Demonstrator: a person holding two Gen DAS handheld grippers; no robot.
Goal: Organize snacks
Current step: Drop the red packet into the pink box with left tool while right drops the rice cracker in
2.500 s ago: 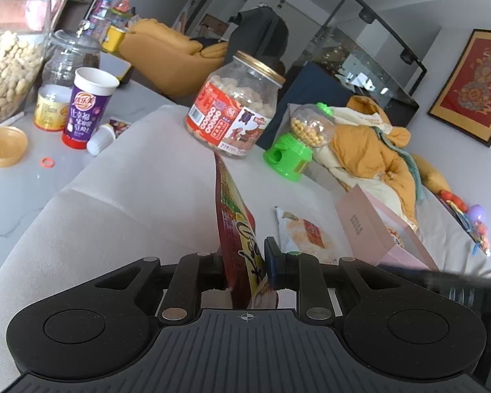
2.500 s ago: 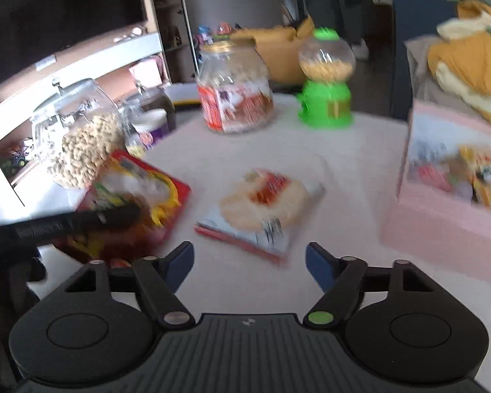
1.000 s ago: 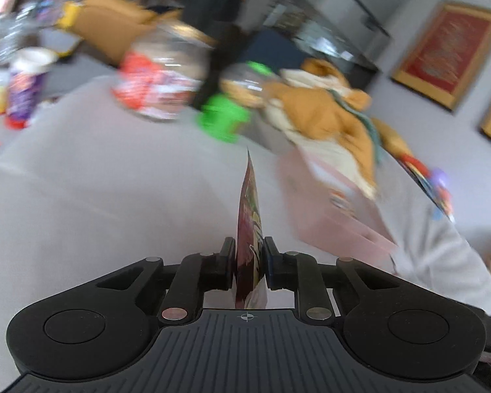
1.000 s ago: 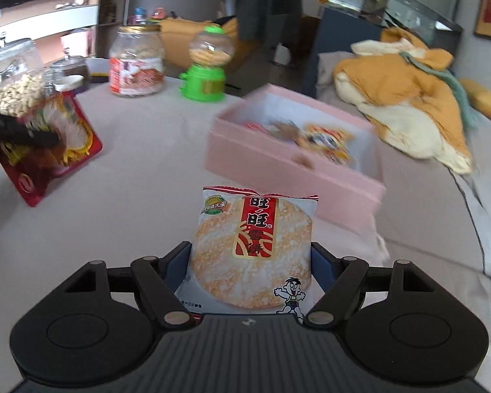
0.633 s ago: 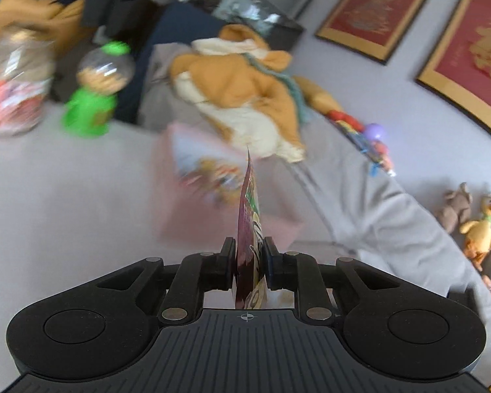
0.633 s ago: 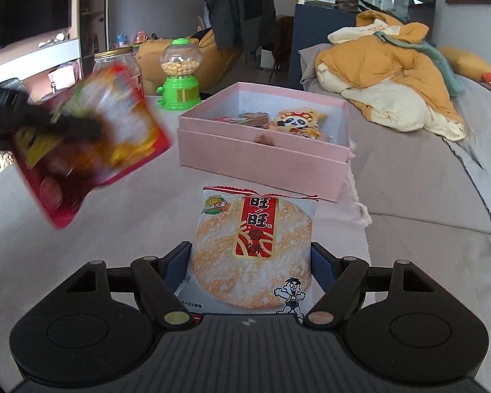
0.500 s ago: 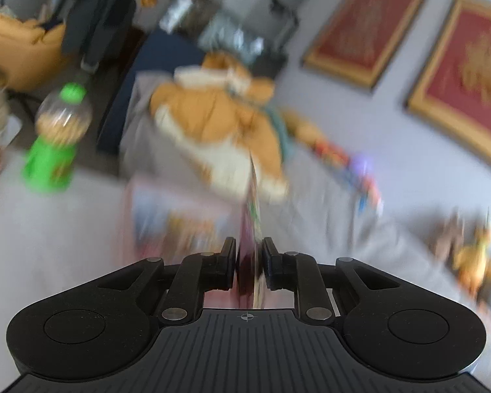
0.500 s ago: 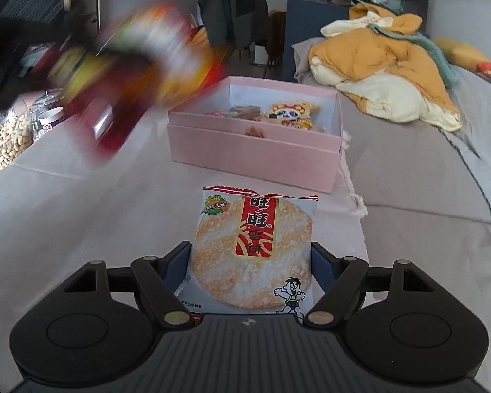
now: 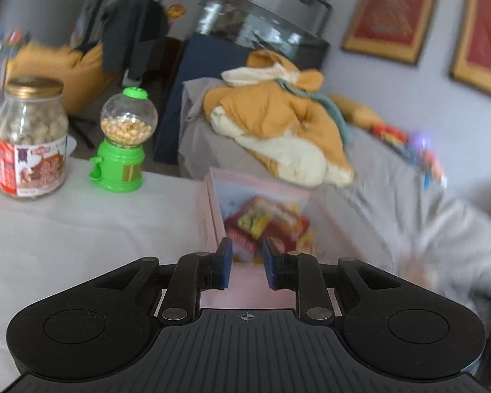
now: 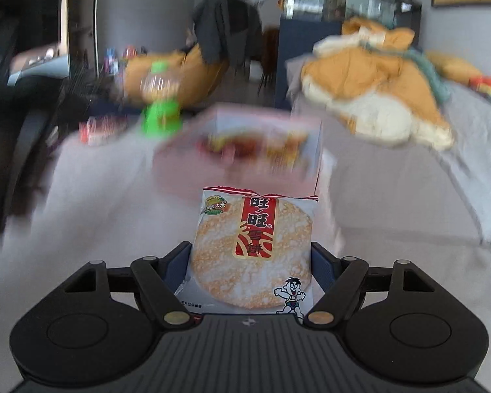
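Parted and empty, the left gripper (image 9: 246,263) hovers at the near edge of the pink box (image 9: 212,196), red snack packet (image 9: 262,226) inside; the right gripper (image 10: 251,262) clamps a rice cracker packet (image 10: 252,249).

Soft daylight, fisheye-bent edges — heavy motion blur beyond the sharp foreground.

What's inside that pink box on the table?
The pink box holds a heap of snack packets, mostly red and yellow. Blur makes them impossible to count or read, and whatever lies beneath the top ones is covered. The left gripper hangs open before it.
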